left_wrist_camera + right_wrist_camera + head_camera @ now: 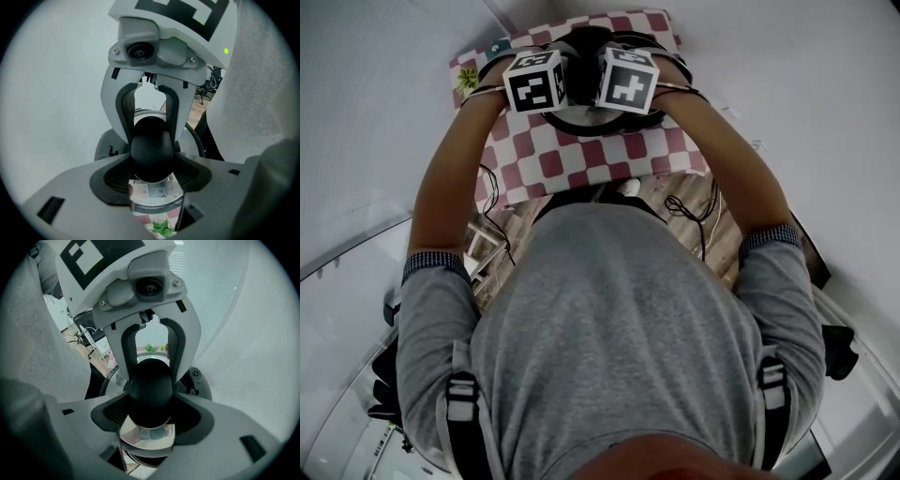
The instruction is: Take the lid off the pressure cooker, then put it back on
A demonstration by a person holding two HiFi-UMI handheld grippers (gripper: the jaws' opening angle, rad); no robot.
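Note:
The pressure cooker (581,120) stands on a red-and-white checked cloth (572,164), mostly hidden under both grippers' marker cubes. Its shiny metal lid (154,199) carries a round black knob (151,149). My left gripper (151,165) is shut on that knob from one side. Facing it, my right gripper (150,405) is shut on the same knob (151,387) from the other side. The lid (146,437) shows below the knob, with a dark rim under it. I cannot tell whether the lid rests on the pot or hangs above it.
The cloth-covered table (661,150) is small, with pale walls behind it. Black cables (694,208) lie on the wooden floor by the person's feet. A chair base (206,90) stands further off. A green leaf print (161,228) marks the cloth's edge.

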